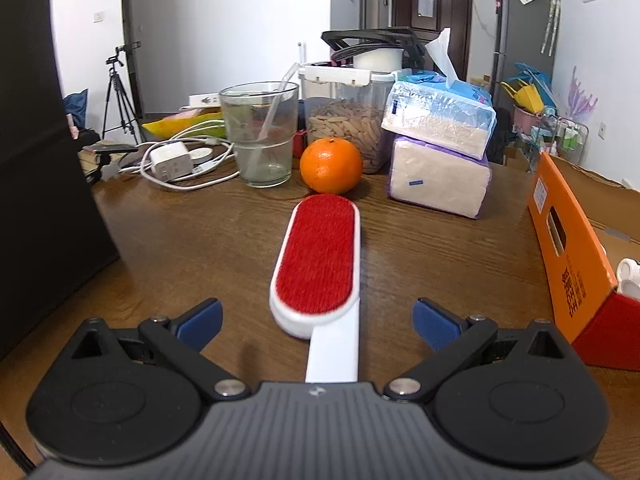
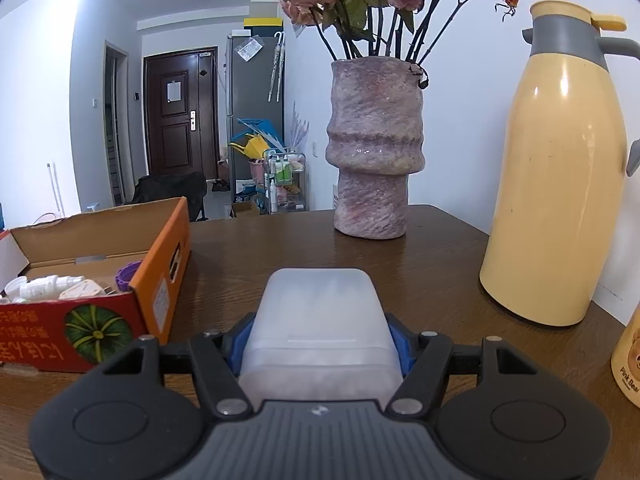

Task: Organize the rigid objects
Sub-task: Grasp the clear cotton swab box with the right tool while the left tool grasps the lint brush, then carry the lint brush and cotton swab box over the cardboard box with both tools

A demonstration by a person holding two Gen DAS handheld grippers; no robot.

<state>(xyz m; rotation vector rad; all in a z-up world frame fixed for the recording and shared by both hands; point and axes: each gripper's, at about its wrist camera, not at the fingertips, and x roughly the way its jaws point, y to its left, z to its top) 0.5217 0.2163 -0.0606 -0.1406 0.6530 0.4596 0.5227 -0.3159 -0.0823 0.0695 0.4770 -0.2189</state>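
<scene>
The left gripper (image 1: 318, 320) is standing released, its blue pads wide apart on either side of a white-handled lint brush with a red oval pad (image 1: 318, 256), neither pad touching it. The brush is lying on the brown wooden table (image 1: 180, 248), pointing toward a round orange fruit (image 1: 331, 165), with the open orange cardboard box (image 1: 568, 256) off to its right. The right gripper (image 2: 318, 344) is grasping a frosted white rectangular plastic container (image 2: 318, 320), pads pressing its sides, just right of the box (image 2: 160, 264), which is holding small white items.
</scene>
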